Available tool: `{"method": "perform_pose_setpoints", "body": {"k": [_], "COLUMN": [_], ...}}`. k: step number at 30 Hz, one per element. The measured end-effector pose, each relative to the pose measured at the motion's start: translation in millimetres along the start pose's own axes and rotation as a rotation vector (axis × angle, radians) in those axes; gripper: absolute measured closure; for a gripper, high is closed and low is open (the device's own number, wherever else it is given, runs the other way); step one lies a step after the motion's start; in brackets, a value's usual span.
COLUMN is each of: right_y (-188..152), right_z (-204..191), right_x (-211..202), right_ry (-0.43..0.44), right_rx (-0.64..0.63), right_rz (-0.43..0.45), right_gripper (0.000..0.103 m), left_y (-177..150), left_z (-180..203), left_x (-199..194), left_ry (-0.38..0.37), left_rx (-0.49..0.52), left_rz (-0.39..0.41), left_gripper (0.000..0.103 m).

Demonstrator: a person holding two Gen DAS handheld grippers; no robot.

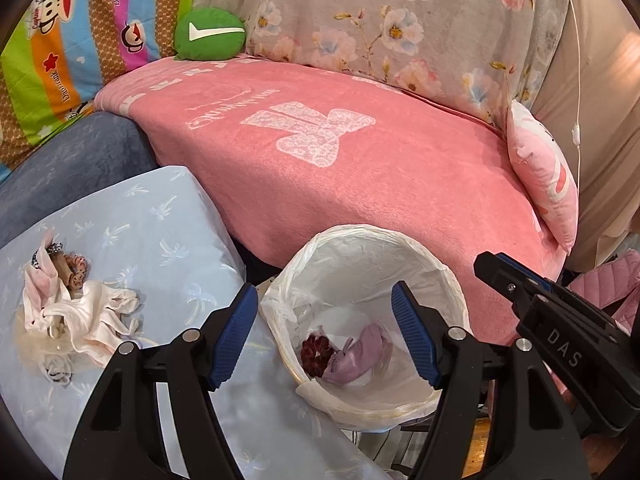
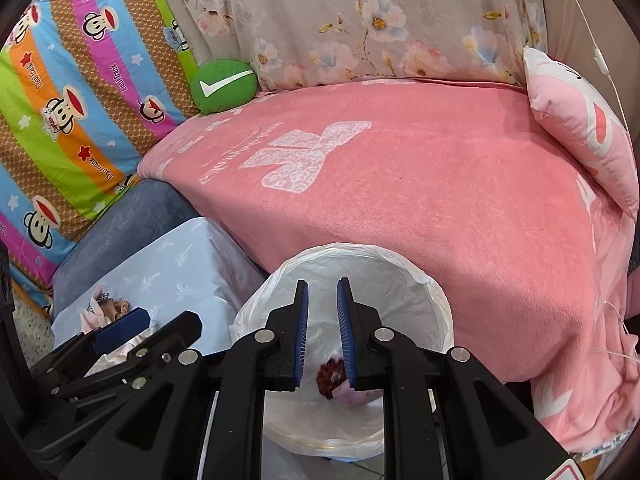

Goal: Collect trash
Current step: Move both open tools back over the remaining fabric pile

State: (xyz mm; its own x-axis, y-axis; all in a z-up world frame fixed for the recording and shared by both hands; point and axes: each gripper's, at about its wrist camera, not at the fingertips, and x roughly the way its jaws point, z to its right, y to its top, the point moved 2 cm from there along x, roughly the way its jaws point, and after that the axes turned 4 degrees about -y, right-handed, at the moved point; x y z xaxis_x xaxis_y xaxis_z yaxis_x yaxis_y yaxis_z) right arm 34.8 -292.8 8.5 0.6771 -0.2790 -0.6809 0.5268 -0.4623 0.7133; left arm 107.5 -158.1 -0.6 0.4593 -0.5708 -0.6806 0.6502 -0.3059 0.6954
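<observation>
A round bin with a white plastic liner (image 1: 448, 276) stands in front of the pink bed; it also shows in the right wrist view (image 2: 436, 300). Inside lie a dark red scrunchy item (image 1: 316, 354) and a crumpled lilac piece (image 1: 360, 356). A pile of white and pink scraps (image 1: 68, 308) lies on the light blue cloth (image 1: 160, 220) at the left. My left gripper (image 1: 324, 336) is open and empty, above the bin's near left rim. My right gripper (image 2: 322, 332) hovers over the bin, its jaws a narrow gap apart with nothing between them.
A pink blanket (image 1: 360, 168) covers the bed behind the bin. A green round cushion (image 1: 210, 34) and striped cartoon bedding (image 1: 72, 48) sit at the back left, a pink pillow (image 1: 544, 176) at the right. A thin white cable (image 1: 576, 80) hangs at the right.
</observation>
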Motion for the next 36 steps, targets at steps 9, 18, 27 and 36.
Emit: {"method": "perform_pose_setpoints", "body": {"k": [9,18,27,36], "right_y": [-12.0,-32.0,-52.5,-70.6], "right_z": [-19.6,-67.2,-123.4,-175.8], "right_x": [-7.1,-12.6,-12.5,-8.1], "right_ry": [0.022,0.074,0.140,0.188], "right_rx": [-0.050,-0.125,-0.199,-0.268], "right_rz": [-0.001,-0.019,-0.052,-0.083], "right_gripper": [0.074,0.067,0.065,0.059], "left_y": [-5.5,-16.9,-33.7,-51.3], "left_z": [-24.1,-64.4,-115.5,-168.1], "left_x": [-13.6,-34.2,-59.9,-83.2], "left_ry": [0.039,0.101,0.182,0.248], "left_rx": [-0.056,-0.134,-0.230,-0.319], "left_rz": [0.014,0.031,0.048,0.063], "left_gripper": [0.037,0.037,0.026,0.020]}}
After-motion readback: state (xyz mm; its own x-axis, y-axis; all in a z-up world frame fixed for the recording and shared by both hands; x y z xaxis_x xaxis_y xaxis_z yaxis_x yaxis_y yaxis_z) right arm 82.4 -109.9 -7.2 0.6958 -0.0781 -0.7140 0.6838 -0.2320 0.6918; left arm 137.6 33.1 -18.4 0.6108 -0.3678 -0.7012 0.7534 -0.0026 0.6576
